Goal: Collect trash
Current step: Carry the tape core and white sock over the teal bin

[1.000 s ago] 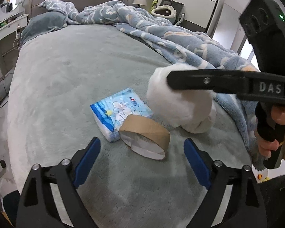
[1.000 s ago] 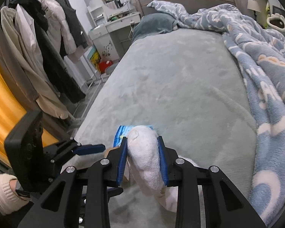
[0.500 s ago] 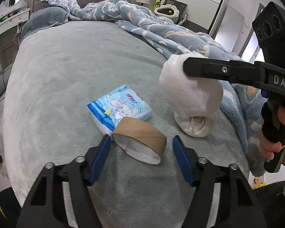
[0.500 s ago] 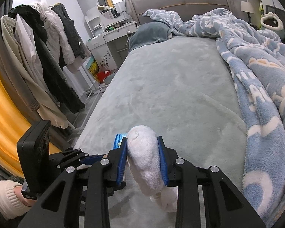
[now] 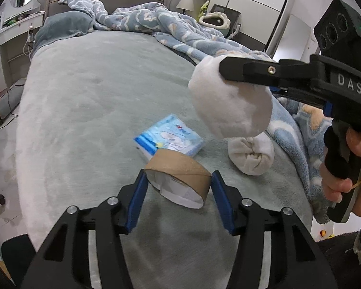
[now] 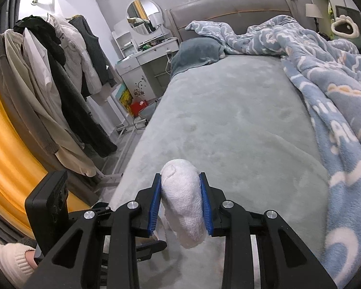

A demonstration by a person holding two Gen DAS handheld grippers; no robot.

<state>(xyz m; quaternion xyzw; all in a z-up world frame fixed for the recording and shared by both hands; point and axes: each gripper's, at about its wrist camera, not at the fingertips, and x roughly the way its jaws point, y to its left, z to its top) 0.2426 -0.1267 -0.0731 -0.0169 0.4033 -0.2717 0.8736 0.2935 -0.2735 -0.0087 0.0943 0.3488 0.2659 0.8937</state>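
Left hand-held gripper [image 5: 178, 184] closing around brown cardboard tape ring [image 5: 178, 177], pads at 9 and 3 o'clock: hollow ring may buckle, slip. Right hand-held gripper [image 6: 180, 201] clamped on white fluffy sock [image 6: 183, 202]; hanging end may snag.

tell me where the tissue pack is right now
In the left wrist view the tissue pack lies on the grey bed, just behind the cardboard roll and left of the white sock.
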